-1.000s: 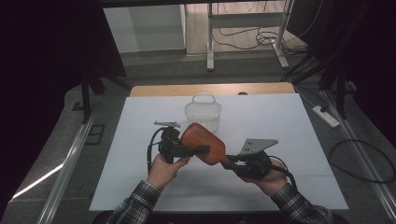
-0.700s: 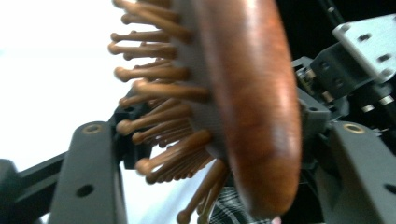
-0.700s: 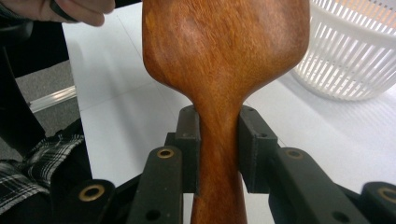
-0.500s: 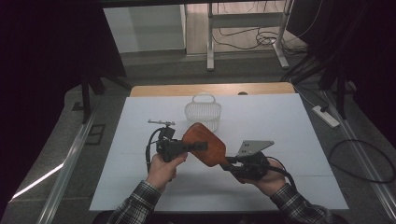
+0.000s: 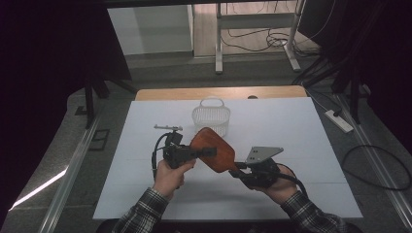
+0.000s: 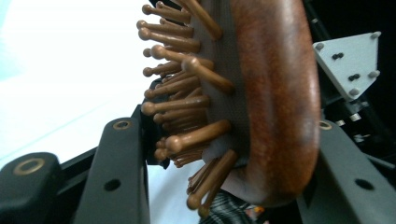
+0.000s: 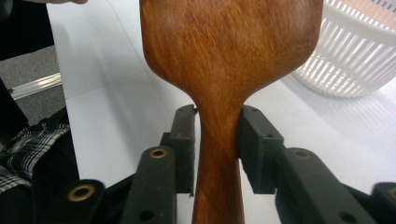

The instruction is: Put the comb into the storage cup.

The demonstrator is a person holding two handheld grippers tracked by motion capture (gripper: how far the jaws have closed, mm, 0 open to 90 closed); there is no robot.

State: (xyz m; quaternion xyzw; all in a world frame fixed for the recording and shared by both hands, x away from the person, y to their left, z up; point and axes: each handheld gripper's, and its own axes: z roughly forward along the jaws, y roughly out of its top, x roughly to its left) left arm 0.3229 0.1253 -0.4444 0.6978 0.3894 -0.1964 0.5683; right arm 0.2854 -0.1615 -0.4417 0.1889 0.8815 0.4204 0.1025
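Note:
A reddish wooden paddle hairbrush (image 5: 214, 148) is held above the white table (image 5: 291, 126) between both grippers. My left gripper (image 5: 206, 151) has just been closing and is shut on the brush head (image 6: 275, 93), one jaw on the bristle side and one on the smooth back. My right gripper (image 5: 238, 171) holds the handle (image 7: 219, 154) just below the head. Its jaws have just been opening a little, and the pads (image 7: 187, 140) still lie against the wood. Its grey plate (image 6: 350, 60) is behind the brush in the left gripper view.
A white slatted basket (image 5: 210, 115) stands just beyond the brush, near the table's far edge (image 7: 345, 56). A small metal piece (image 5: 167, 127) lies left of it. Bare table lies to the right and near the front edge.
The left gripper's jaws have closed onto the brush head. Both hands stay where they were, and the brush has barely shifted.

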